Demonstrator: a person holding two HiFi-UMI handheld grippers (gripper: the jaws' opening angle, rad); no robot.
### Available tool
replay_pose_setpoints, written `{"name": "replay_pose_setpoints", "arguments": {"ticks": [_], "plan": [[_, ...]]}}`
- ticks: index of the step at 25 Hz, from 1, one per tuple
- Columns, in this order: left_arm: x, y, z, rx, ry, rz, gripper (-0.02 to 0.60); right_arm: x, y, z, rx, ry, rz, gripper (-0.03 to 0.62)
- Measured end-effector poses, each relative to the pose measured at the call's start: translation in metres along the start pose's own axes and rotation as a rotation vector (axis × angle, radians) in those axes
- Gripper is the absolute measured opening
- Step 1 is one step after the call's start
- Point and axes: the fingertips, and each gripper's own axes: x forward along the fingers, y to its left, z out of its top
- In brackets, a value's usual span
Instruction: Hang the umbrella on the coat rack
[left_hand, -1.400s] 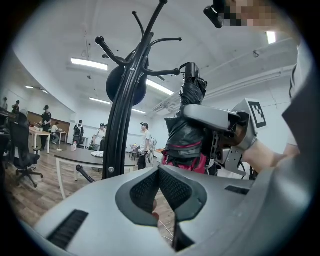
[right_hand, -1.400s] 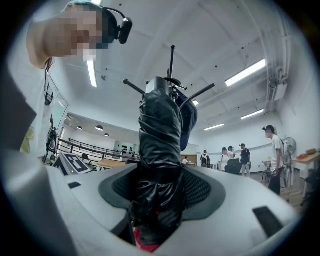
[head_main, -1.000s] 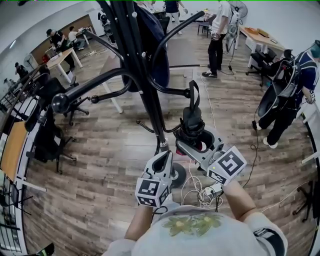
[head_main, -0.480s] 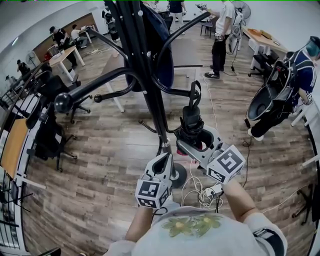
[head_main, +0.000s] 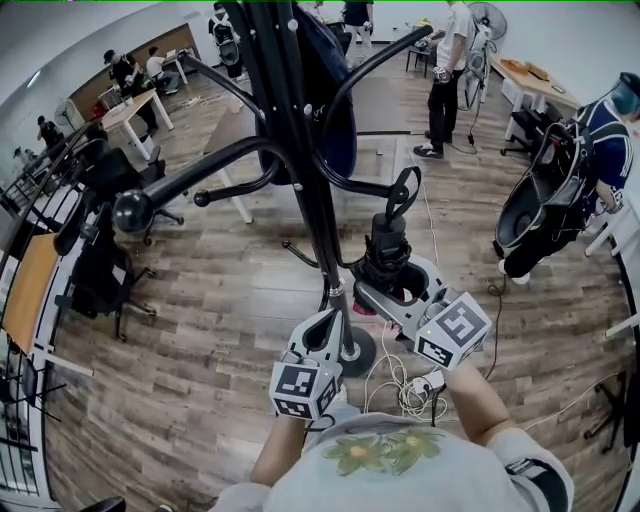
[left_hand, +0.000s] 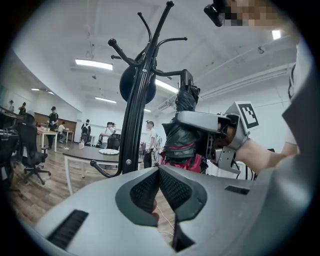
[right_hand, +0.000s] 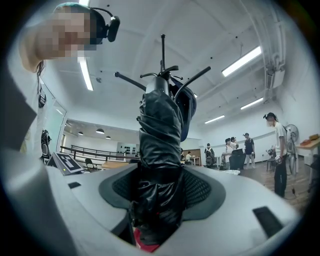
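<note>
My right gripper (head_main: 392, 290) grasps the folded umbrella (head_main: 386, 243) beside the coat rack (head_main: 297, 170), my left gripper (head_main: 327, 318) is clenched empty, and hanging isn't done yet

There is one tall black metal coat rack (head_main: 290, 180) in the middle of the frame, and one folded black umbrella with red trim (head_main: 385, 250) just right of it. Two grey hand-held grippers show at lower centre, the left gripper (head_main: 322, 330) and the right gripper (head_main: 385, 292), each carrying one marker cube, so two cubes. One tangle of white cable (head_main: 400, 385) lies on the floor at the bottom. Two people stand nearer: one in a white top (head_main: 450, 60) at the upper right, one in blue (head_main: 605, 130) at the right edge. About five smaller figures (head_main: 110, 70) show along the top and upper left, too small to count surely. One standing fan (head_main: 490, 18) is at the top right.
</note>
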Motion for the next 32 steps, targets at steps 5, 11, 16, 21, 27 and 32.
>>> {"name": "replay_pose_setpoints", "arguments": {"ticks": [5, 11, 16, 21, 27, 32], "plan": [[0.005, 0.004, 0.0, 0.004, -0.001, -0.007, 0.003, 0.003, -0.004, -0.004, 0.014, 0.006, -0.003, 0.252], [0.004, 0.001, -0.005, 0.002, 0.025, -0.023, 0.003, 0.002, -0.005, -0.004, -0.003, 0.018, -0.016, 0.252], [0.003, 0.003, -0.003, -0.008, 0.014, -0.024, 0.003, 0.004, -0.008, -0.007, -0.006, 0.039, -0.026, 0.252], [0.001, 0.005, -0.003, -0.007, 0.003, -0.017, 0.003, 0.004, -0.009, -0.008, -0.005, 0.051, -0.029, 0.252], [-0.004, 0.007, -0.009, -0.021, 0.013, -0.01, 0.003, 0.008, -0.009, -0.013, -0.013, 0.065, -0.028, 0.252], [-0.007, 0.01, -0.007, -0.023, 0.013, 0.004, 0.003, 0.01, -0.008, -0.012, -0.015, 0.069, -0.027, 0.252]]}}
